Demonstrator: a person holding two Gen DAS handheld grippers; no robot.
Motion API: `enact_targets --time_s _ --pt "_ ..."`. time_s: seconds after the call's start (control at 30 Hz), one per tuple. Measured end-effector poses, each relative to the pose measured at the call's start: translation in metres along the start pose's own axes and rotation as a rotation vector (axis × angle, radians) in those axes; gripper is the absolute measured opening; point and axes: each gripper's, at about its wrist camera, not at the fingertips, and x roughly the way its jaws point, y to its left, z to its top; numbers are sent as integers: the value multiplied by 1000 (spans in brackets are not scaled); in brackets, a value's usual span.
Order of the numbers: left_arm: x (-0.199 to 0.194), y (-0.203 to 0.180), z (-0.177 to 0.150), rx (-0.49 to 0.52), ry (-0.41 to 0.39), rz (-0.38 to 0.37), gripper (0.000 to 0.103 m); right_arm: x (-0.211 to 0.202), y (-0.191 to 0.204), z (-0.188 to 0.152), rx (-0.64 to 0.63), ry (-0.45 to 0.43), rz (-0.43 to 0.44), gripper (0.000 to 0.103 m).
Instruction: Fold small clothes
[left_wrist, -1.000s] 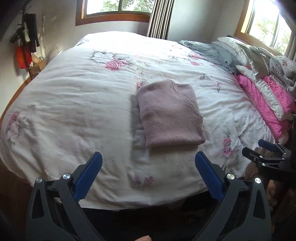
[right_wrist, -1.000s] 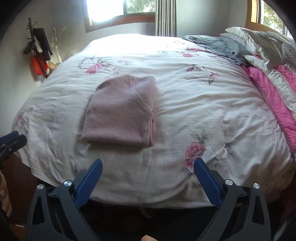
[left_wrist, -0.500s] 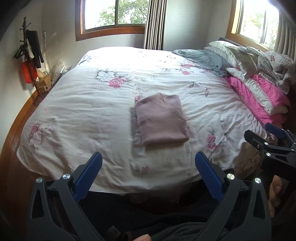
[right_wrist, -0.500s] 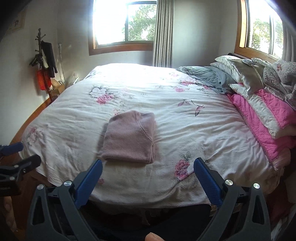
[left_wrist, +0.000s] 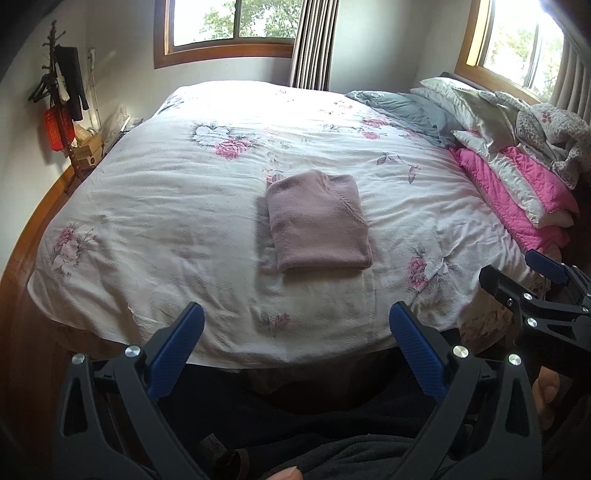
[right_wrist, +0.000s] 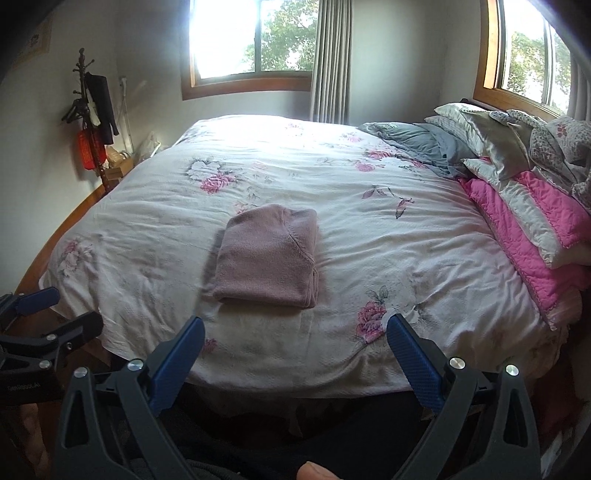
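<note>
A dusty-pink knit garment (left_wrist: 317, 221) (right_wrist: 269, 258) lies folded into a neat rectangle on the flowered white bedspread (left_wrist: 166, 206) (right_wrist: 388, 258), near the middle of the bed. My left gripper (left_wrist: 295, 332) is open and empty, held back past the foot of the bed, well short of the garment. Beside it, my right gripper (right_wrist: 295, 338) is also open with nothing between its fingers, at about the same distance. Each gripper shows at the edge of the other's view: the right one (left_wrist: 532, 284), the left one (right_wrist: 48, 314).
Pillows and a pink quilt (left_wrist: 517, 184) (right_wrist: 535, 221) are piled along the bed's right side, with a grey cover (right_wrist: 417, 144) behind. A coat stand (left_wrist: 62, 92) and small boxes stand by the left wall. A person's dark clothing fills the bottom of both views.
Both grippers have pulled back and up from the bed; the folded garment looks smaller and farther away. The garment itself has not moved, and both grippers stay open.
</note>
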Motion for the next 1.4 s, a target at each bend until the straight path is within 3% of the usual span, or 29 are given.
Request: enact_targets --time_s 1.4 --pt "20 10 10 -25 22 33 100 31 2 5 11 47 7 99"
